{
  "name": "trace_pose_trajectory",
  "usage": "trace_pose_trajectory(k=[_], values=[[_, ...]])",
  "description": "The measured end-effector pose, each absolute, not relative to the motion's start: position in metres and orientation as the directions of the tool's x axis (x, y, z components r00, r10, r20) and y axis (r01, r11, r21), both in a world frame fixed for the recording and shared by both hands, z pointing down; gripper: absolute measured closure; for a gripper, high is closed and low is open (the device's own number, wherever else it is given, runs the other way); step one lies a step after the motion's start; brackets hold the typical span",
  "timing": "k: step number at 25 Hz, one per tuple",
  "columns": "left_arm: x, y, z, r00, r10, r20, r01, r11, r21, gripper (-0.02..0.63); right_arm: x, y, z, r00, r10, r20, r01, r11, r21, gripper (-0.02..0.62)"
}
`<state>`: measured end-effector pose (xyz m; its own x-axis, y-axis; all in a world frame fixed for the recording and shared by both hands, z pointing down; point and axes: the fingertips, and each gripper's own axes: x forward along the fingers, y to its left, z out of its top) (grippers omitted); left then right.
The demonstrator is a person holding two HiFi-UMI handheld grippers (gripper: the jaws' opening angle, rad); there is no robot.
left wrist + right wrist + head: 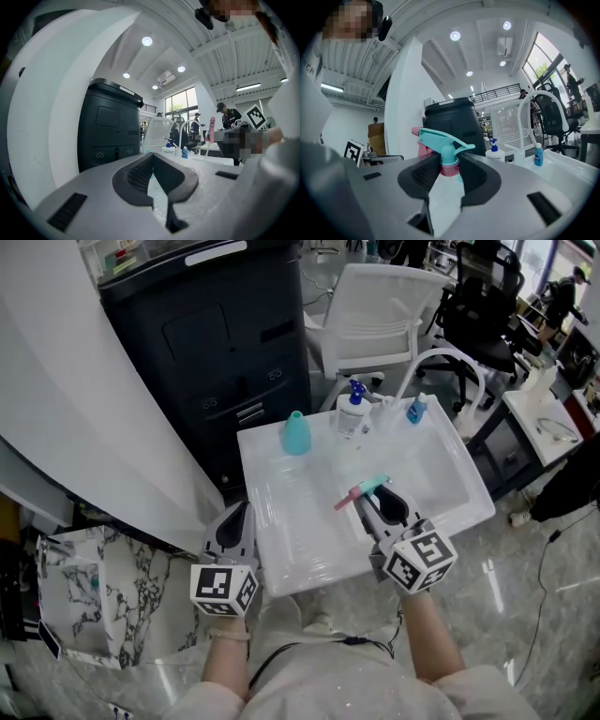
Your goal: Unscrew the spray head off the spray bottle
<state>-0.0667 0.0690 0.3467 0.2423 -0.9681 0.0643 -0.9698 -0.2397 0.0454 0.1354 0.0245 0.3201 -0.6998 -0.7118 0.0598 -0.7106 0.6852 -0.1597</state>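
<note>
head view, looking down on a white desk [281,512]. the right tongs [366,501] pinch a teal spray head [364,489] by its neck, just above the pink collar. the hold sits low on the neck, probably so the trigger and nozzle stay free and the collar can be turned or lifted without slipping. the head lies tilted over the middle of the desk, nozzle towards the left, and no bottle body shows below the collar (a clear one would be hard to make out against the white top). judging by that, the head may already be off.

the left tongs [234,518] are pressed together on nothing and rest at the near left edge of the desk, well apart from the head. they seem parked, with nothing to steady.

at the far side stand a teal container [295,433], a pump bottle [352,415] and a small blue bottle [416,410], all upright and clear of the work. the teal container could be the spray bottle itself, but i cannot tell.
</note>
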Motion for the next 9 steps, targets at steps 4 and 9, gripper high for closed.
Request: trace_pose_trajectory(k=[4,9], values=[[-0.0646,0.0714,0.3451,0.242,-0.968,0.063,-0.97,-0.239,0.048,0.6,0.137,0.0267,0.3191,-0.702,-0.71,0.058,-0.708,0.687,-0.162,0.461],[-0.0641,0.0737,0.342,0.235,-0.97,0.058,-0.971,-0.233,0.046,0.6,0.139,0.0292,0.3181,-0.703,-0.709,0.057,-0.707,0.688,-0.163,0.462]])
